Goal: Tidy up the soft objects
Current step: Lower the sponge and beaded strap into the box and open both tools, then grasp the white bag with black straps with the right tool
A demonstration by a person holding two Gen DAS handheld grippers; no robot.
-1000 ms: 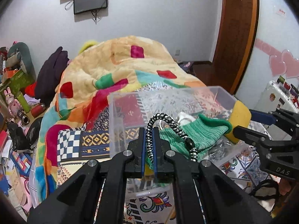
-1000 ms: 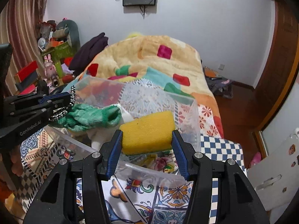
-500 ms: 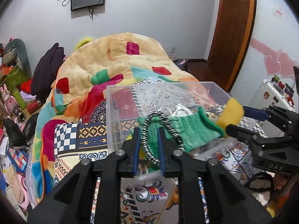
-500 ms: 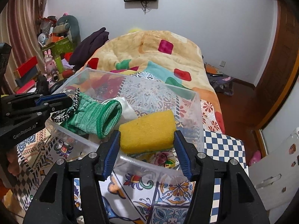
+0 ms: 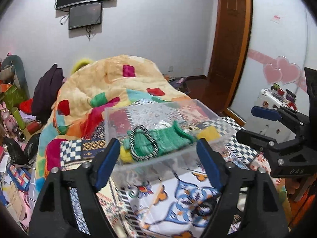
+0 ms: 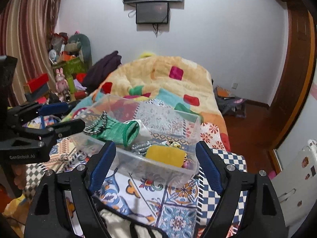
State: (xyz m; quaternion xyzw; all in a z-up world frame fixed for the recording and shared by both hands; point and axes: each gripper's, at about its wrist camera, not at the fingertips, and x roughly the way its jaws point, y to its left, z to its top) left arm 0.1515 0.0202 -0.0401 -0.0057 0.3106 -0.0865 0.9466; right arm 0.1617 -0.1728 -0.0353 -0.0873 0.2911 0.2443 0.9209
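Observation:
A clear plastic bin (image 5: 200, 109) (image 6: 158, 164) stands on the patterned bedspread. Inside lie a green knitted piece (image 5: 166, 140) (image 6: 118, 130), a black-and-white braided cord (image 5: 142, 142) (image 6: 95, 127) and a yellow sponge (image 5: 208, 133) (image 6: 164, 154). My left gripper (image 5: 158, 154) is open and empty, just in front of the bin's near wall. My right gripper (image 6: 153, 158) is open and empty, at the bin's near wall. Each gripper also shows from the side in the other view, the right one (image 5: 257, 125) and the left one (image 6: 65, 117).
A heaped patchwork quilt (image 5: 111, 87) (image 6: 158, 75) lies behind the bin. Toys and boxes (image 5: 13, 107) (image 6: 63, 63) crowd the left side. A wooden door (image 5: 229, 39), a white cabinet (image 5: 273, 103) (image 6: 297, 170) and floor clutter (image 6: 229, 101) are on the right.
My left gripper opened and let go of the cord and green knit, which now lie in the bin. My right gripper opened and dropped the sponge into the bin. Both pulled back.

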